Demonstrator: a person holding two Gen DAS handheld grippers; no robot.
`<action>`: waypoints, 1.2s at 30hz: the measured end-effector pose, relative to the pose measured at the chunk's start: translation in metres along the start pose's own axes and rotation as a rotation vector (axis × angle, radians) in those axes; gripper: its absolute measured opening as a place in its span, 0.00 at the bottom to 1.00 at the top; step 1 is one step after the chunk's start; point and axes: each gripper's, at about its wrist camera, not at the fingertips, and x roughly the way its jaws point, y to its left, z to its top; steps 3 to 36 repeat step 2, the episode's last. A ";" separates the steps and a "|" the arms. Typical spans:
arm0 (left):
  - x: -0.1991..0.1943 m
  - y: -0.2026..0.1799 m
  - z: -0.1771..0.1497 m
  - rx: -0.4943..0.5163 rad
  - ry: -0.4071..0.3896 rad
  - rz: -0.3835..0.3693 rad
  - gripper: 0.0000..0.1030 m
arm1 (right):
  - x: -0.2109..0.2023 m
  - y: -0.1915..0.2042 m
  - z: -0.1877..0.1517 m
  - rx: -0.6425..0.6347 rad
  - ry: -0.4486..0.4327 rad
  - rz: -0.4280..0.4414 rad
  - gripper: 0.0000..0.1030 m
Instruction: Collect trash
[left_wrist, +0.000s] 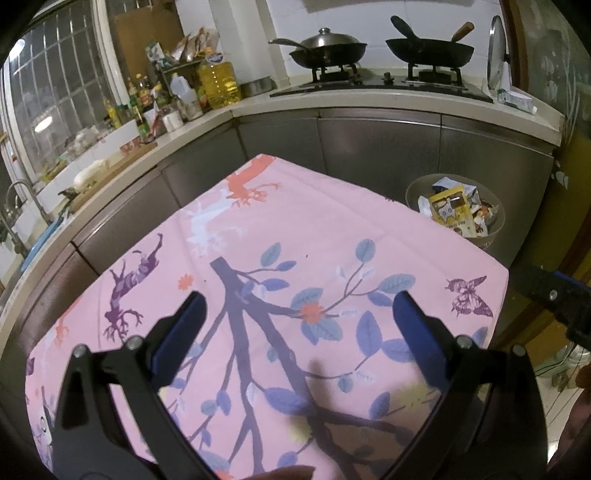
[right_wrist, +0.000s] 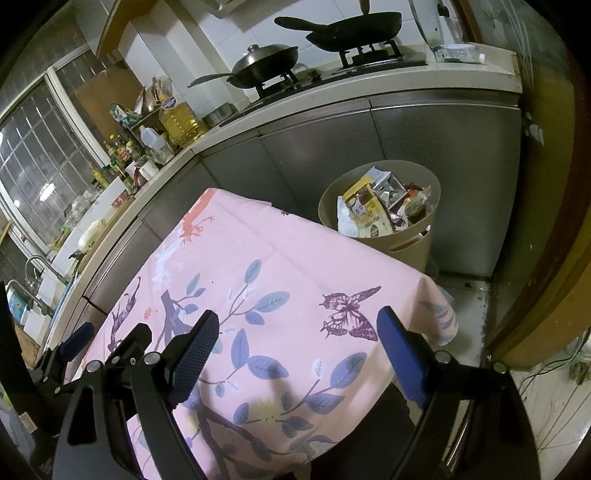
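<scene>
Just now both tools hang above a table draped in a pink cloth printed with blue leaves, dark branches and a purple butterfly. The left tool has its blue-padded jaws spread wide with nothing between them, only the patterned cloth showing below. The right tool likewise stands wide apart and grips nothing; in its own view the left tool appears at the lower left edge, beside it and over the table's near left side. No loose trash shows on the cloth itself. The trash sits in a round beige bin on the floor just past the far right corner of the table, against the grey cabinet fronts. It is filled to the rim with crumpled wrappers, among them a yellow packet lying near the top. Behind the cabinets runs a pale worktop carrying a gas hob with a lidded wok on the left burner and a dark wok on the right one. Farther left along that worktop stand a large bottle of yellow oil, smaller sauce bottles and a white jug, with a barred window beyond them.
</scene>
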 end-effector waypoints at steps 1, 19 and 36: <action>0.000 0.000 0.000 -0.004 0.003 -0.002 0.94 | 0.000 0.000 -0.001 -0.001 -0.001 0.000 0.82; 0.001 0.001 -0.001 -0.009 0.006 -0.004 0.94 | 0.001 0.000 -0.001 -0.001 0.000 0.000 0.82; 0.001 0.001 -0.001 -0.009 0.006 -0.004 0.94 | 0.001 0.000 -0.001 -0.001 0.000 0.000 0.82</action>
